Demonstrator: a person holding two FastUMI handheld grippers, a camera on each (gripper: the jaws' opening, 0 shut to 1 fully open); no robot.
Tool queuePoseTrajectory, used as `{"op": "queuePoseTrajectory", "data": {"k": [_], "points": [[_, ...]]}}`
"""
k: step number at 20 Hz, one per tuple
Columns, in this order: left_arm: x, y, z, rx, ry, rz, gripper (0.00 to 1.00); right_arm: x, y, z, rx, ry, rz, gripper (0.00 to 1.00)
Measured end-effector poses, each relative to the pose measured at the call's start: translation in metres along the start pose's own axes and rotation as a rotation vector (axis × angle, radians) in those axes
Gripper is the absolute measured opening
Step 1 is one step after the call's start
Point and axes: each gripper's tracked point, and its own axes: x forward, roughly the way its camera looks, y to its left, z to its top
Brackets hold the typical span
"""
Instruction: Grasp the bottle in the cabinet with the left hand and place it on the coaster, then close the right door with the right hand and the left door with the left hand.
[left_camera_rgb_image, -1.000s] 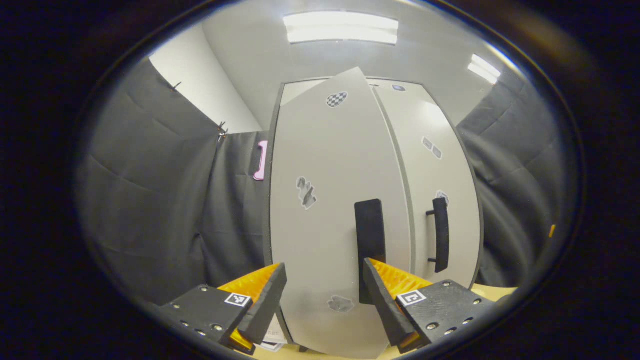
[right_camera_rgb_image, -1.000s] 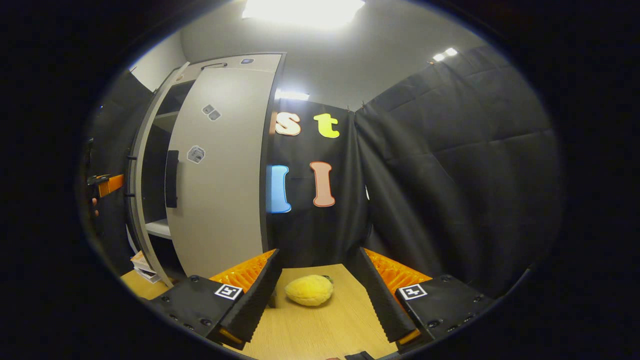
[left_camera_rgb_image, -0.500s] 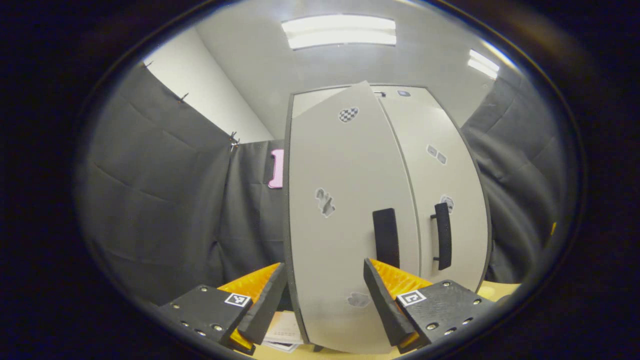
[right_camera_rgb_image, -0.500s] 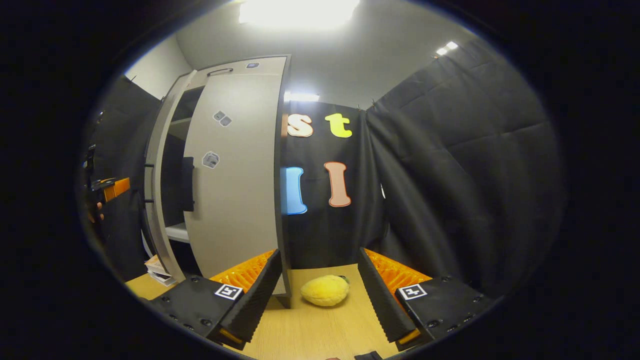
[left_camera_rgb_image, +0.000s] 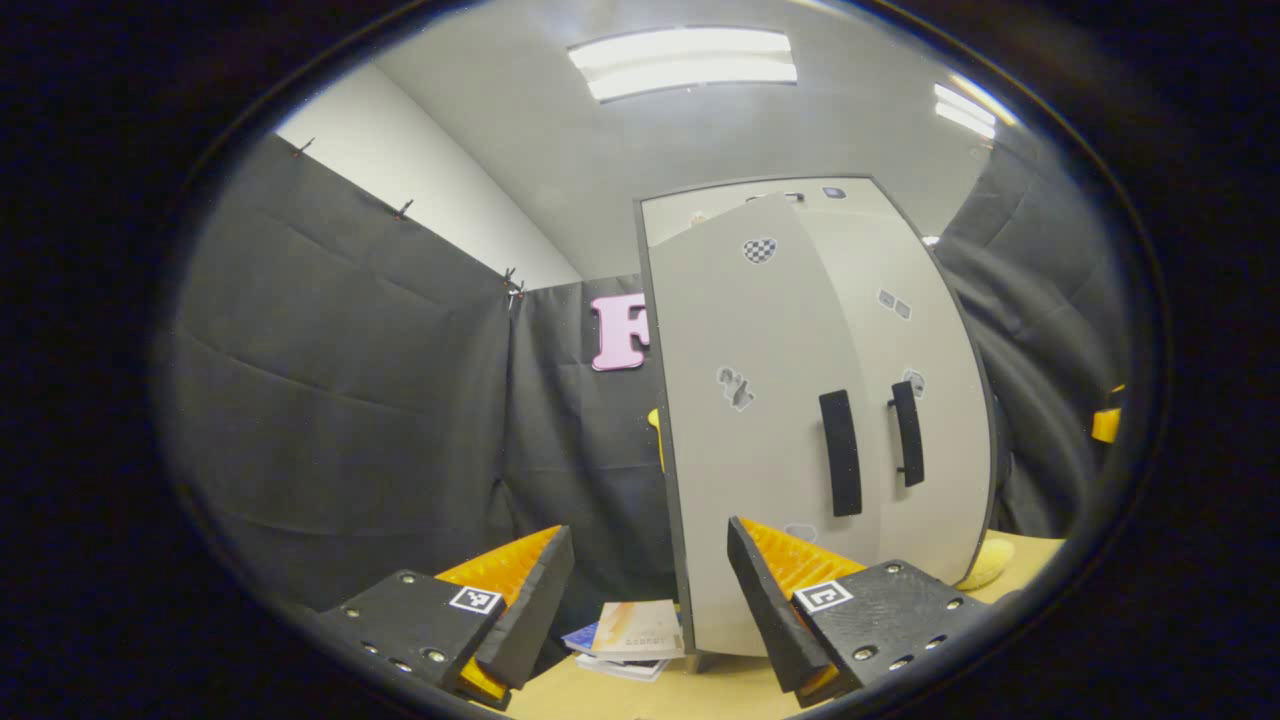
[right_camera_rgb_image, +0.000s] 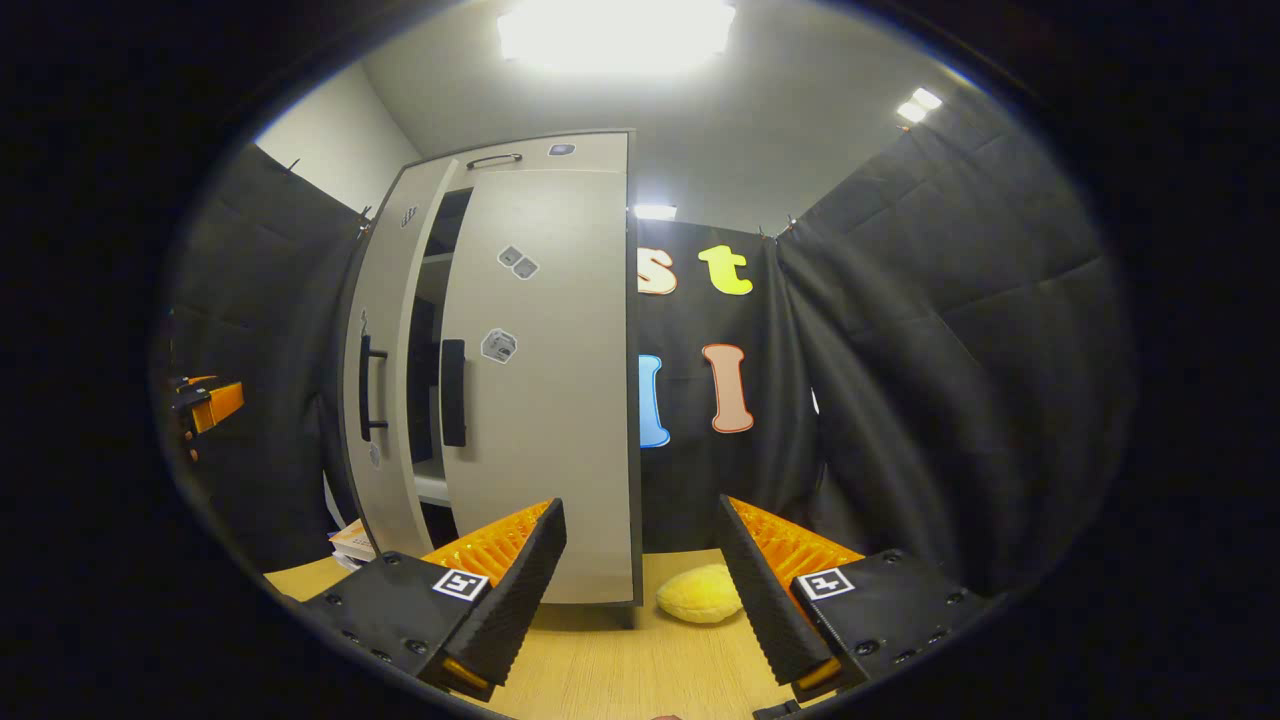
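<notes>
Left gripper view, left gripper (left_camera_rgb_image: 650, 590) spread and empty before the pale grey cabinet's left door (left_camera_rgb_image: 745, 420), ajar, right door (right_camera_rgb_image: 540, 400) shut, right gripper (right_camera_rgb_image: 640, 585) spread and empty, bottle unseen.

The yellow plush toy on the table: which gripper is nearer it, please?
Right: the yellow plush toy sits just ahead of the right gripper; the left gripper is across the grey cabinet's front.
</notes>
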Motion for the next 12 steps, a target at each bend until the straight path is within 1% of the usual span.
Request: {"op": "queuePoseTrajectory", "data": {"k": [2, 4, 7, 8, 9, 12], "points": [[0.013, -0.007, -0.014, -0.005, 0.015, -0.005, 0.9, -0.008, 0.011, 0.003, -0.001, -0.001, 0.011, 0.96], [0.02, -0.01, -0.021, -0.009, 0.022, -0.004, 0.9, -0.016, 0.015, 0.006, -0.007, -0.002, 0.004, 0.97], [0.022, -0.012, -0.025, -0.013, 0.033, -0.002, 0.9, -0.031, 0.021, 0.011, -0.014, -0.017, 0.007, 0.97], [0.022, -0.012, -0.027, -0.022, 0.034, -0.003, 0.9, -0.036, 0.022, 0.013, -0.015, -0.024, 0.004, 0.95], [0.022, -0.012, -0.027, -0.028, 0.037, -0.007, 0.9, -0.041, 0.024, 0.013, -0.013, -0.03, 0.007, 0.97], [0.02, -0.011, -0.028, -0.027, 0.042, -0.011, 0.9, -0.054, 0.027, 0.016, -0.016, -0.047, 0.017, 0.97]]}}
